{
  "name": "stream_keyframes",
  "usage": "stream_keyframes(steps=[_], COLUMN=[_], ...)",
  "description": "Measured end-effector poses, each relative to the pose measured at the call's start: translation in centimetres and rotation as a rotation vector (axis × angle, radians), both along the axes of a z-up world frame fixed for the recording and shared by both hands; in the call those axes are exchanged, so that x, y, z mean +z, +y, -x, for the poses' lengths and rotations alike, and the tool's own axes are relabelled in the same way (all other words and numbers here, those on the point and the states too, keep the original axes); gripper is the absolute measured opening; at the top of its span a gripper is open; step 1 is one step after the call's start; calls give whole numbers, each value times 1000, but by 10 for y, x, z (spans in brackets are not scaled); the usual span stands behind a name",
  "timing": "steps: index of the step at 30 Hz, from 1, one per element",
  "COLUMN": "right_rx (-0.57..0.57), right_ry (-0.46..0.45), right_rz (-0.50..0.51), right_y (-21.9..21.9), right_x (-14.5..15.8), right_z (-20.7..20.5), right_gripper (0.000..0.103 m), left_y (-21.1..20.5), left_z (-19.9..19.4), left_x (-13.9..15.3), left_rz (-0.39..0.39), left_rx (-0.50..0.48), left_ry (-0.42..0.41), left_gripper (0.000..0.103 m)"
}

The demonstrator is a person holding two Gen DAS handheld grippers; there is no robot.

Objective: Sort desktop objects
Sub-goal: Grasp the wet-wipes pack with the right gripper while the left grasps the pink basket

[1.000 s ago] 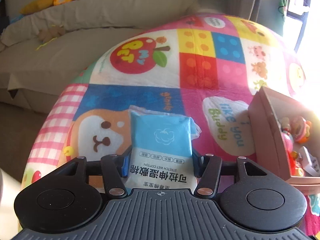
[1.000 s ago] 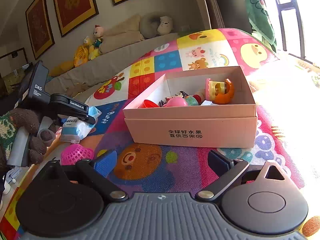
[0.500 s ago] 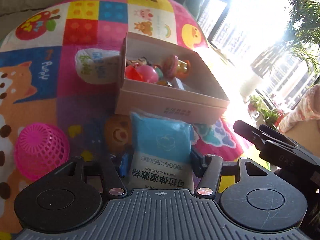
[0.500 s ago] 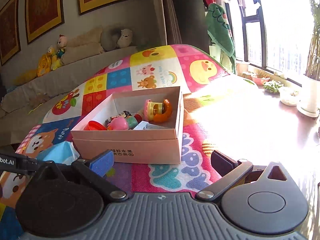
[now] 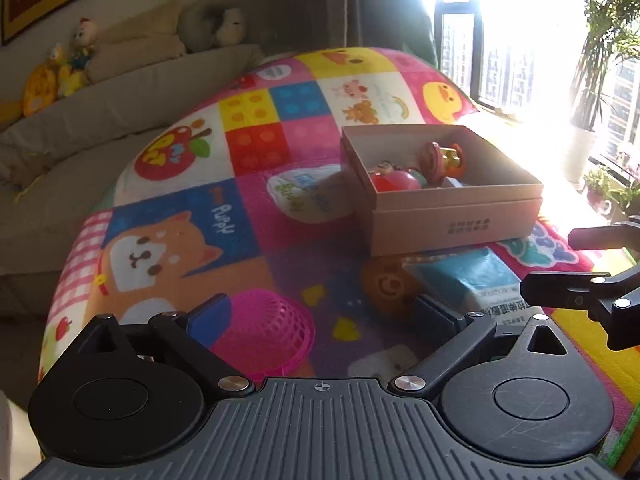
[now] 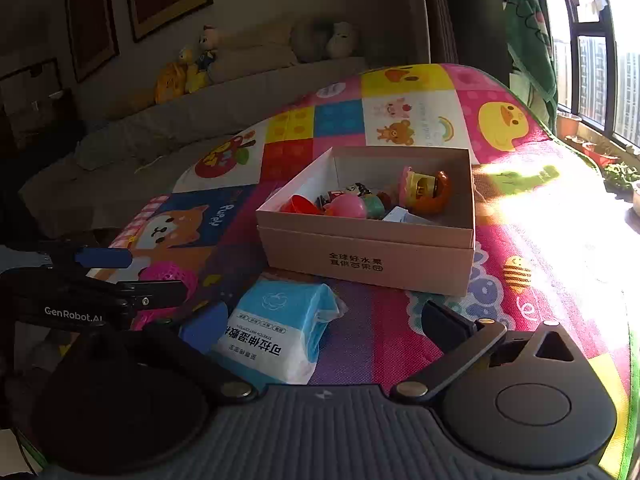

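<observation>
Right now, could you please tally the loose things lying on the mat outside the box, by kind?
Blue packet of cotton pads: 1
Pink mesh basket: 1
Total: 2, both on the mat in front of the box.

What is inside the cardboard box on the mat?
The cardboard box holds small toys: a pink egg, a red piece, an orange and yellow toy. Its near wall hides the bottom and anything under the toys.

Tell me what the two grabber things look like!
Each tool is black plastic with a ribbed grey front and two round discs. The left tool has blue finger pads and silver screws. White "GenRobot.AI" lettering is printed on its side, as the right camera shows.
</observation>
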State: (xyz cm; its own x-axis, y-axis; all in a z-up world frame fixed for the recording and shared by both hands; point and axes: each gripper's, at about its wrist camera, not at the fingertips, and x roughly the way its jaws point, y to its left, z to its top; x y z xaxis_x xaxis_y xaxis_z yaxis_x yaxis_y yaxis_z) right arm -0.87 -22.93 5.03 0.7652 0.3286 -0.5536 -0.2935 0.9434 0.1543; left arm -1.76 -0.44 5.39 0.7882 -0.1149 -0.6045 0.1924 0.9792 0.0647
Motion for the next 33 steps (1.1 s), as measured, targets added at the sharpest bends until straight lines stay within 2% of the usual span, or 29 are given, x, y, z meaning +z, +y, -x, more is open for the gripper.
stream_keyframes(steps=[7, 9, 10, 11, 13, 18, 24, 26, 33], right_rx=[23, 26, 32, 40, 44, 9, -40, -41, -52], right_ry=[115, 144, 164, 178, 184, 171, 166, 165, 138], right_rz=[22, 24, 26, 20, 22, 76, 85, 87, 135], right_y=[34, 36, 36, 34, 28, 10, -9, -8, 3], right_x=[-24, -29, -30, -31, -31, -29, -28, -29, -38], right_z=[-33, -37, -39, -39, -35, -20, -11, -11, -15], right_gripper=[102, 88, 75, 67, 56, 56, 57, 63, 73], left_y=[18, 20, 20, 21, 19, 19, 21, 21, 25], left_z=[-9, -11, -12, -13, -15, -18, -20, -18, -10], left_x=[-22, -25, -26, -26, -29, -35, -44, -45, -47], left_rz=[2, -2, 3, 7, 7, 3, 17, 21, 40], left_rx=[82, 94, 96, 96, 97, 100, 120, 122, 115], left_ry=[98, 107, 111, 114, 120, 135, 173, 172, 144], left_gripper=[100, 100, 100, 100, 101, 101, 102, 103, 103])
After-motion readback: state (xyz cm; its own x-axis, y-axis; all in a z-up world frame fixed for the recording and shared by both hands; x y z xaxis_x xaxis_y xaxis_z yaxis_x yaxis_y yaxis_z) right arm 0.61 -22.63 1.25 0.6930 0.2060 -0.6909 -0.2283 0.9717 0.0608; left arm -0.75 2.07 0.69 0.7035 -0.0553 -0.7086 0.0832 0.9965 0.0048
